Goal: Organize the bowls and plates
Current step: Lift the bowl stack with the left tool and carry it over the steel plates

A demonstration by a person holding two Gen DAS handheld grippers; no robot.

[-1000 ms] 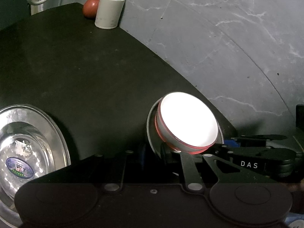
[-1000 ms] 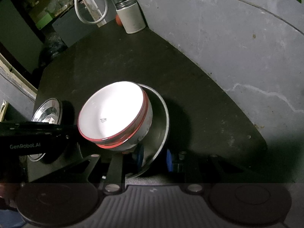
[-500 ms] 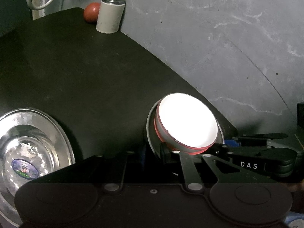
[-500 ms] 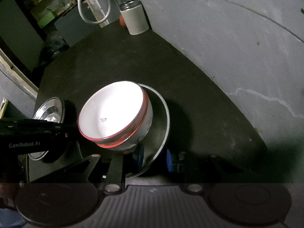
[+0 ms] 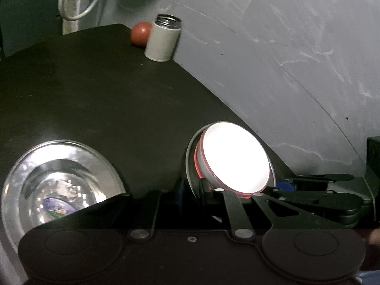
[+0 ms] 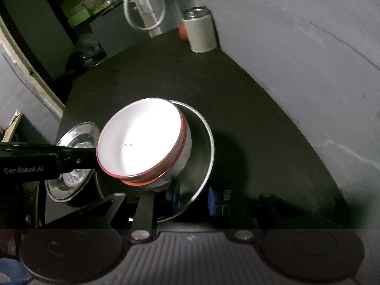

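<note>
Two nested white bowls with red rims (image 6: 140,142) sit in a steel plate (image 6: 206,156) that is held tilted above the black table (image 6: 237,90). My right gripper (image 6: 192,197) is shut on the plate's near rim, one blue pad inside and one outside. My left gripper (image 6: 93,156) comes in from the left at the bowls' edge. In the left wrist view my left gripper (image 5: 191,187) is shut on the plate's rim (image 5: 189,161), beside the bowls (image 5: 235,159); the right gripper (image 5: 285,186) holds the far side. A second steel plate (image 5: 59,178) lies flat on the table.
A white canister with a metal mouth (image 5: 162,40) and a red ball-like thing (image 5: 140,33) stand at the table's far corner against the grey wall (image 5: 285,59). A white cable loop (image 5: 78,2) hangs beyond. The table's right edge runs along the wall.
Both grippers have moved together with the plate and bowls; the canister and the flat plate have slid lower and rightward in the views. Both grips are unchanged.
</note>
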